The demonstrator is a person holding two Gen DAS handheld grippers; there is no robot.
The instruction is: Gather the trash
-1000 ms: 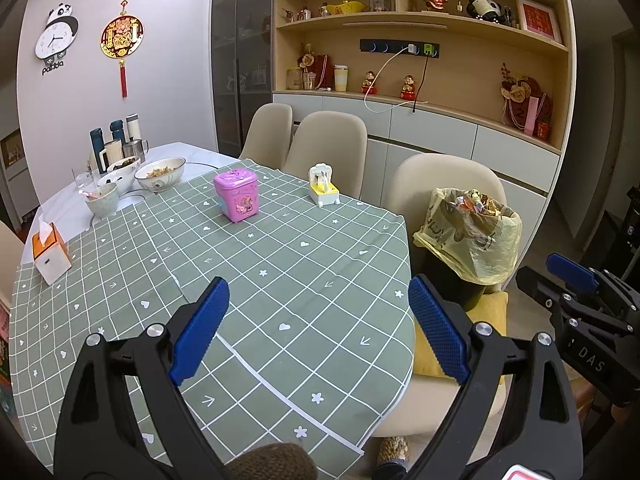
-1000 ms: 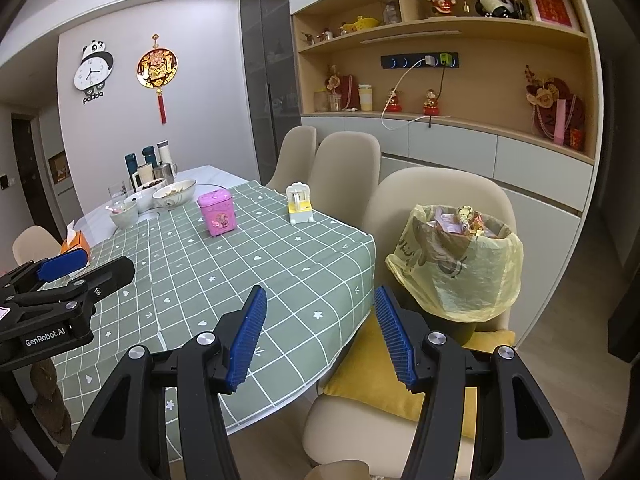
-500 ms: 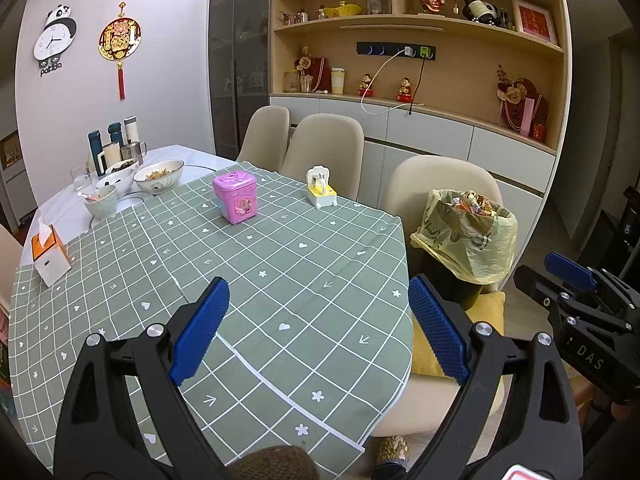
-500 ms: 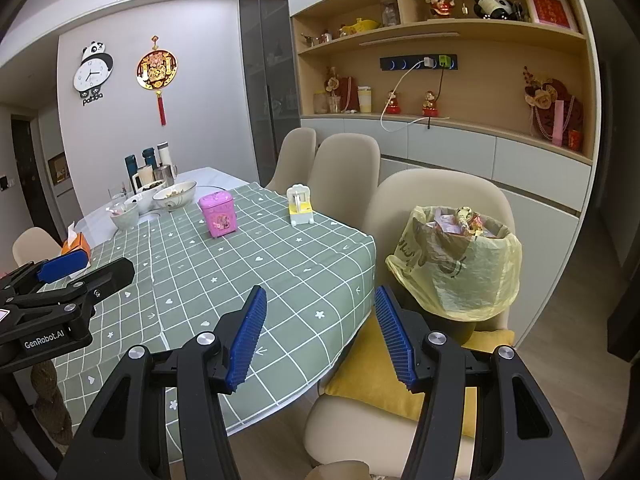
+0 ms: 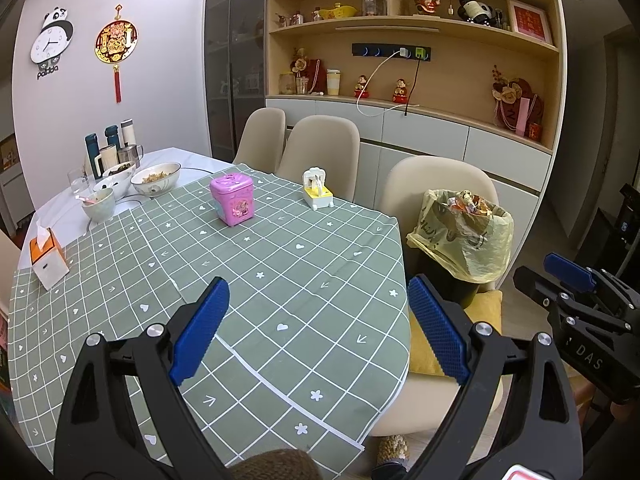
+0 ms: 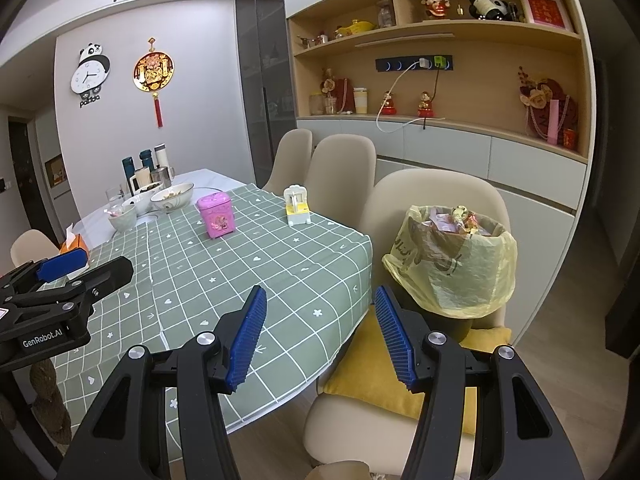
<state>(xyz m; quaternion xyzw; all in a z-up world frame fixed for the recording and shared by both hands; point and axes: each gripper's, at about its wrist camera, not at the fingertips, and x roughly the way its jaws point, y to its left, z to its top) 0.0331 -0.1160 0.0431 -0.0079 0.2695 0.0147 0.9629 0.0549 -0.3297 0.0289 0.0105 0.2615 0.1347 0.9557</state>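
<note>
1. Both sets of jaws stand wide with nothing between them: I see the left gripper (image 5: 316,328) over the counter's near part and the right gripper (image 6: 320,338) over the counter's rounded end.
2. Largest in view, the counter (image 5: 280,264) under its green checked cloth has a broad bare stretch ahead of me; its curved edge falls off to the right.
3. Just past that edge a beige chair (image 6: 436,200) carries a dark bin lined with a yellow bag (image 6: 460,272), which stands upright with its mouth open upward on a yellow cushion (image 6: 376,364).
4. Trash (image 6: 456,218), crumpled wrappers, fills the bag to the rim.
5. On the counter's far part stand a pink tin (image 5: 233,199), lid on, and a small yellow-and-white box (image 5: 317,188), well apart.
6. Bowls (image 5: 156,179) at the far left end hold food.
</note>
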